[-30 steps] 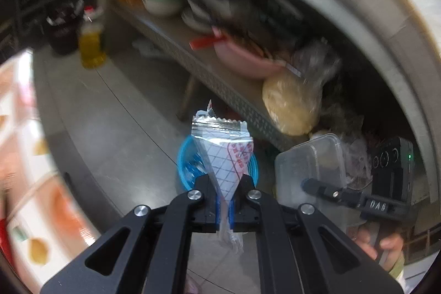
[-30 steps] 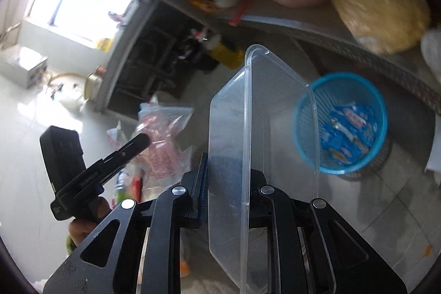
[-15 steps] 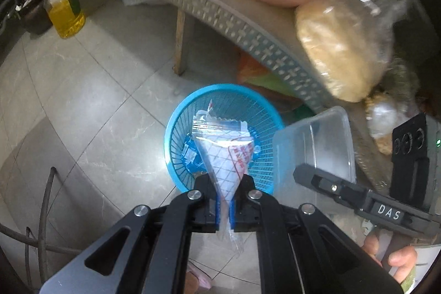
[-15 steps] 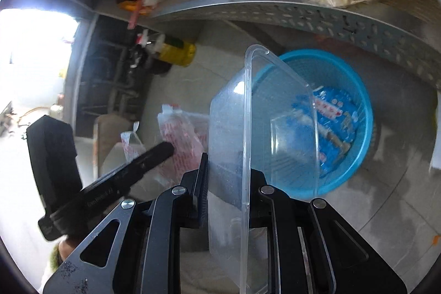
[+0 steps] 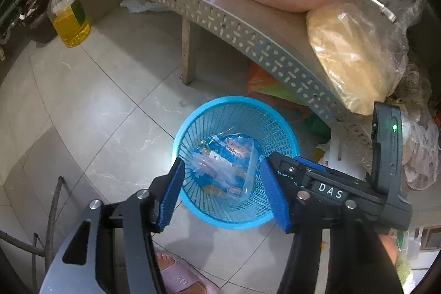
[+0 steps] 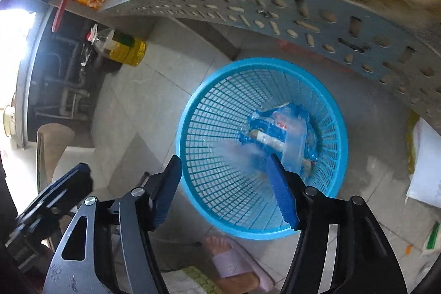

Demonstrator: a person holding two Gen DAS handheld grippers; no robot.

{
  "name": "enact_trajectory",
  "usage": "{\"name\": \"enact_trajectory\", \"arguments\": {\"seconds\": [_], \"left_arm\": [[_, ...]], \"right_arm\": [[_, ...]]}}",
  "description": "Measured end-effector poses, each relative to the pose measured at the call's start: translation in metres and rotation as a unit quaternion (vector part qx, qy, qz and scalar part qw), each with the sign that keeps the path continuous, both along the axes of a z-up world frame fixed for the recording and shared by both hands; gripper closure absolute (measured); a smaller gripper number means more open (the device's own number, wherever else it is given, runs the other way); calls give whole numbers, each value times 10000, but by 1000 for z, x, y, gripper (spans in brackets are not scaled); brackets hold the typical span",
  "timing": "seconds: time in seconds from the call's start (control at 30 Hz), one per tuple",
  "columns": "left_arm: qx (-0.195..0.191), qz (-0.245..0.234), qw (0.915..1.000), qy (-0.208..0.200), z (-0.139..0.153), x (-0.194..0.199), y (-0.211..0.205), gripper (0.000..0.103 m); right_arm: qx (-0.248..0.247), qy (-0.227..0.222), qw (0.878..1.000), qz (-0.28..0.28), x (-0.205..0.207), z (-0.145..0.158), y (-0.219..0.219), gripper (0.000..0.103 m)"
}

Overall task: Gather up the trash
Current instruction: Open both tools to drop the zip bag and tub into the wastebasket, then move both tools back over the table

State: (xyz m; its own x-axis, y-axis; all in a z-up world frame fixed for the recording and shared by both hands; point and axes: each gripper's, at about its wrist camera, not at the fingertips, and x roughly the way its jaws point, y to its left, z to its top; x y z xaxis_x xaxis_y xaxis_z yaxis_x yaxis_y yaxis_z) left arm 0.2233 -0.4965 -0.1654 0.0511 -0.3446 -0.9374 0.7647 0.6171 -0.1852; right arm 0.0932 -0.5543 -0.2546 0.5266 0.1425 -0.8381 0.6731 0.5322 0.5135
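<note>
- My left gripper [image 5: 220, 193] hangs steeply over the blue mesh wastebasket [image 5: 286, 134]; its jaws are opening and nothing sits between the blue pads, only the view down into the basket.
- My right gripper [image 6: 224, 190] is in the same condition: jaws opening, nothing pinched. In its own view a blurred translucent streak runs from between the jaws toward the basket floor; I cannot tell exactly what it is.
- The trash lies inside the basket, below and ahead of both claws: a clear plastic container [image 5: 244, 170] on its side over a blue printed snack wrapper [image 5: 217, 145], with pinkish-white film beside them.
- In the left wrist view the container's long axis runs from upper right to lower left, roughly across the line of my fingers.
- From the right wrist view the same heap [image 6: 281, 128] sits toward the far right of the basket floor, just past my right-hand pad.
- Both claws are about equally near the basket; the right gripper's body crosses just beside my left one in the left view.
- The container looks thin, glossy and see-through; the wrapper is crumpled, with red lettering.
- My judgement: both pieces are in, so the next move is to lift clear of the rim and look for more; white paper or bags [image 6: 424, 164] lie on the tile to the right.
</note>
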Motion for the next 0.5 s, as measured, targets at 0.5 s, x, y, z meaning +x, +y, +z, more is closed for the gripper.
{"name": "enact_trajectory", "arguments": {"seconds": [0.5], "left_arm": [[-1182,130,9925,-283,130,-32,91,35]], "right_arm": [[-1003,-362,9929,520,-54,76,76,34]]}}
